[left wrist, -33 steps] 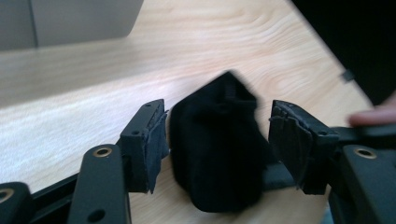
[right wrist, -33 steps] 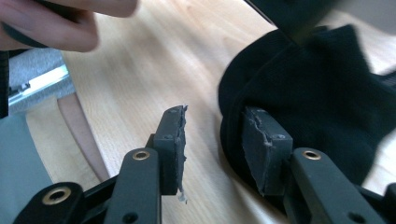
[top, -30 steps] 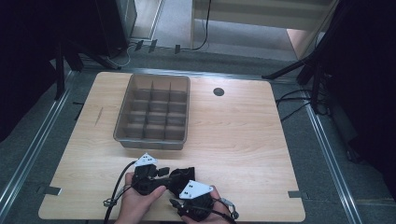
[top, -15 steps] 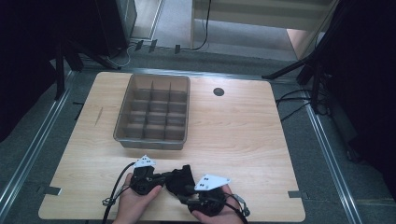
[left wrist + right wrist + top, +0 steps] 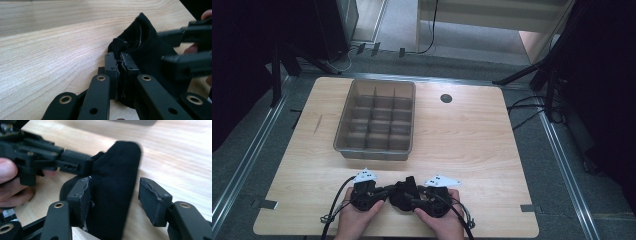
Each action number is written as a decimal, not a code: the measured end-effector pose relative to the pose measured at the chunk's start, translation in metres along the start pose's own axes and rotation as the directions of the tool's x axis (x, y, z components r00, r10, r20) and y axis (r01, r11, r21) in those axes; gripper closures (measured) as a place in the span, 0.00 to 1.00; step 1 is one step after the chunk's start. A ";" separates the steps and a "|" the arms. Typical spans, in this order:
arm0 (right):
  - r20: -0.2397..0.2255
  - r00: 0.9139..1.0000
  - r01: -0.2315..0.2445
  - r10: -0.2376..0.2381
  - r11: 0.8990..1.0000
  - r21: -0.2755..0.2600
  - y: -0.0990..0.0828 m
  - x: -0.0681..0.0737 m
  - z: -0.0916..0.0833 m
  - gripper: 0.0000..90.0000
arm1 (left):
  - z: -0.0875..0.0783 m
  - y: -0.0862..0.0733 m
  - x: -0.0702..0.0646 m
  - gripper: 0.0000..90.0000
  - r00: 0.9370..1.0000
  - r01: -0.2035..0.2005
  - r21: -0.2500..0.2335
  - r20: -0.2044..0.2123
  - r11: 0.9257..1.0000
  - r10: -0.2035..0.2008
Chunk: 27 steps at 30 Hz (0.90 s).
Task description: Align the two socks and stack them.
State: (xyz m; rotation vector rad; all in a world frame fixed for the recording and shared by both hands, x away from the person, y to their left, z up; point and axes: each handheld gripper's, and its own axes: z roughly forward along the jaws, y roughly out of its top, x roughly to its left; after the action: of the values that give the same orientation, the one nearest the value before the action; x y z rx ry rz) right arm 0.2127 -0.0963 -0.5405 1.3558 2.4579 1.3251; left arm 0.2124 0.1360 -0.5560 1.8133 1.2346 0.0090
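Note:
A small piece of black cloth (image 5: 403,191) with a zip-like seam (image 5: 140,35) lies near the table's front edge, between my two grippers. My left gripper (image 5: 121,68) is shut on one edge of the cloth (image 5: 150,50); in the high view the left gripper (image 5: 384,192) sits left of it. My right gripper (image 5: 117,195) has just been opening. The cloth (image 5: 112,177) stands between its jaws, against the left pad (image 5: 83,195), and the right pad (image 5: 151,197) is clear of it. From above, the right gripper (image 5: 414,196) comes in from the right.
A grey bin (image 5: 343,125) with several compartments stands on the wooden table (image 5: 492,145) beyond the hands. A dark round spot (image 5: 446,98) marks the table's far side. A person's hands (image 5: 357,220) rest at the front edge.
The right gripper has slid to the right and its jaws have spread. The left gripper stayed put, and the cloth now sits between the two.

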 end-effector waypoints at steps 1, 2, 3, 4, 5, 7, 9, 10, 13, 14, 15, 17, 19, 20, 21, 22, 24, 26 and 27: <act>-0.006 1.000 0.003 -0.003 1.000 0.005 0.000 0.002 0.002 0.50 | 0.000 0.000 0.000 0.95 1.000 0.001 -0.002 0.000 1.000 -0.001; -0.006 1.000 0.009 -0.009 1.000 0.008 -0.001 0.003 0.004 0.50 | 0.000 0.000 0.001 0.95 1.000 0.003 -0.002 0.002 1.000 -0.003; -0.008 1.000 0.013 -0.013 1.000 0.015 -0.001 0.004 0.005 0.51 | 0.000 0.000 0.001 0.96 1.000 0.007 -0.005 0.003 1.000 -0.007; -0.006 1.000 0.023 -0.023 1.000 0.015 -0.001 0.006 0.006 0.51 | 0.000 0.000 0.002 0.96 1.000 0.011 -0.006 0.005 1.000 -0.011; -0.004 1.000 0.029 -0.029 0.999 0.015 -0.001 0.008 0.006 0.52 | 0.000 0.000 0.002 0.96 1.000 0.015 -0.010 0.006 1.000 -0.015; 0.007 0.999 0.049 -0.050 0.999 0.021 -0.001 0.011 0.008 0.52 | 0.000 -0.001 0.003 0.97 1.000 0.022 -0.017 0.006 1.000 -0.022; 0.018 0.997 0.070 -0.070 0.997 0.034 -0.002 0.015 0.011 0.53 | -0.001 -0.001 0.003 0.97 1.000 0.020 -0.023 0.005 1.000 -0.020; 0.030 0.996 0.082 -0.084 0.996 0.038 -0.003 0.017 0.013 0.55 | -0.001 -0.001 0.002 0.97 1.000 0.018 -0.024 0.002 1.000 -0.018; 0.064 0.988 0.136 -0.139 0.990 0.043 -0.004 0.022 0.014 0.64 | -0.002 -0.002 0.001 0.97 1.000 0.012 -0.038 -0.006 0.999 -0.012; 0.075 0.984 0.157 -0.160 0.987 0.037 -0.005 0.025 0.015 0.68 | -0.003 -0.003 0.001 0.97 1.000 0.008 -0.039 -0.006 0.999 -0.008; 0.077 0.982 0.169 -0.171 0.985 0.033 -0.006 0.027 0.015 0.71 | -0.004 -0.003 0.001 0.97 1.000 0.001 -0.053 -0.007 0.999 -0.001; 0.087 0.976 0.196 -0.199 0.980 0.033 -0.006 0.029 0.015 0.78 | -0.005 -0.004 0.001 0.93 1.000 -0.012 -0.074 -0.001 0.997 0.012; 0.083 0.977 0.196 -0.198 0.980 0.033 -0.005 0.028 0.014 0.80 | -0.008 -0.005 0.001 0.84 1.000 -0.029 -0.110 -0.003 0.994 0.029; 0.077 0.979 0.185 -0.187 0.982 0.033 -0.005 0.028 0.014 0.81 | -0.010 -0.005 0.001 0.79 0.999 -0.034 -0.128 0.004 0.991 0.035; 0.076 0.982 0.173 -0.175 0.984 0.033 -0.005 0.027 0.014 0.82 | -0.014 -0.006 0.002 0.75 0.998 -0.056 -0.157 -0.002 0.986 0.056; 0.077 0.983 0.162 -0.165 0.986 0.036 -0.004 0.028 0.013 0.82 | -0.019 -0.006 0.002 0.71 0.997 -0.077 -0.181 -0.019 0.981 0.074; 0.089 0.983 0.157 -0.160 0.987 0.040 -0.001 0.028 0.010 0.82 | -0.028 -0.007 0.005 0.64 0.994 -0.109 -0.231 -0.055 0.967 0.098; 0.090 0.986 0.141 -0.143 0.990 0.032 0.002 0.028 0.006 0.82 | -0.036 -0.007 0.009 0.56 0.988 -0.138 -0.268 -0.103 0.953 0.114; 0.094 0.985 0.141 -0.143 0.990 0.026 0.003 0.028 0.005 0.82 | -0.043 -0.007 0.013 0.54 0.985 -0.147 -0.292 -0.132 0.945 0.112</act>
State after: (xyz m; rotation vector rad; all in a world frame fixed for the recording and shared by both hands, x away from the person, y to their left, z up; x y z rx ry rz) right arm 0.1996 -0.0724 -0.5316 1.1922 2.4576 1.1806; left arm 0.1937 0.1746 -0.5412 1.6394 1.1212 0.3617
